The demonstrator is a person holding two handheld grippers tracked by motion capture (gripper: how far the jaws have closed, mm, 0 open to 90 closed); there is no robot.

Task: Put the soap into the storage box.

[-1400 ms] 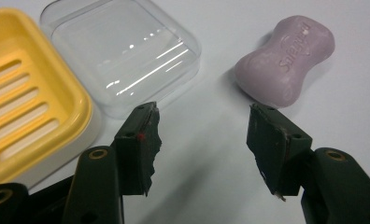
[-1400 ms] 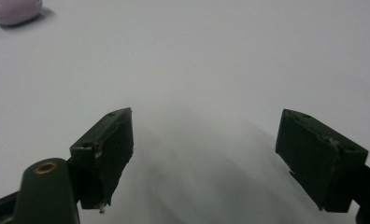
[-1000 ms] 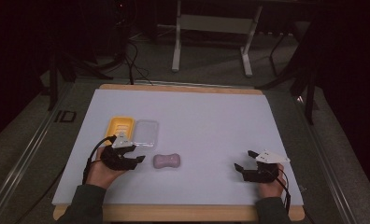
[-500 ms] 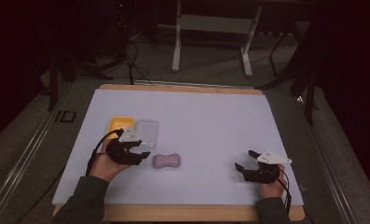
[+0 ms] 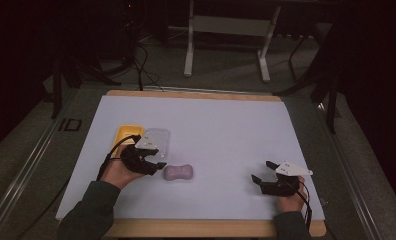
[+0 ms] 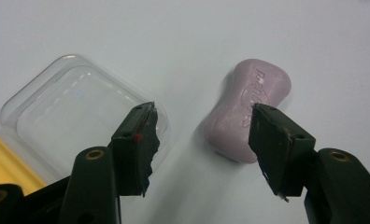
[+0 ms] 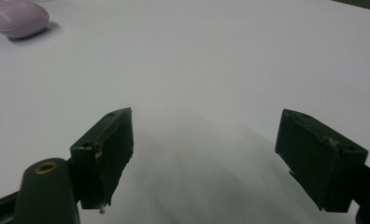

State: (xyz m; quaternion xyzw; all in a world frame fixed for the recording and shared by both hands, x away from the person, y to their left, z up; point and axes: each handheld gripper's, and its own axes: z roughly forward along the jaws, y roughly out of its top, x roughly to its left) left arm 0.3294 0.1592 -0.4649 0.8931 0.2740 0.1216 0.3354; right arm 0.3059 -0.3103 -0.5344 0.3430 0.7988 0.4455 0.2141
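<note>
A pale purple bar of soap (image 5: 179, 172) lies on the white table top (image 5: 221, 125), left of the middle. Beside it on the left hangs my left gripper (image 5: 156, 159), open, its jaws just having been opening. In the left gripper view my left gripper (image 6: 204, 109) holds nothing; the soap (image 6: 248, 109) sits just past the right-hand jaw and a clear plastic lid (image 6: 75, 107) lies behind the left-hand jaw. My right gripper (image 5: 261, 170) rests open near the front right with nothing in it. In the right gripper view my right gripper (image 7: 206, 115) stands over bare table, the soap (image 7: 17, 16) far off.
A yellow soap dish (image 5: 127, 133) lies next to the clear lid (image 5: 157, 138), behind my left hand. The yellow dish (image 6: 5, 161) also shows at the left gripper view's lower left. Wooden table edges frame the white sheet; metal stand legs (image 5: 226, 45) are on the floor beyond.
My left hand has moved a little away from me and to the right, toward the clear lid, and its jaws stand wider. The right hand and the soap have stayed put.
</note>
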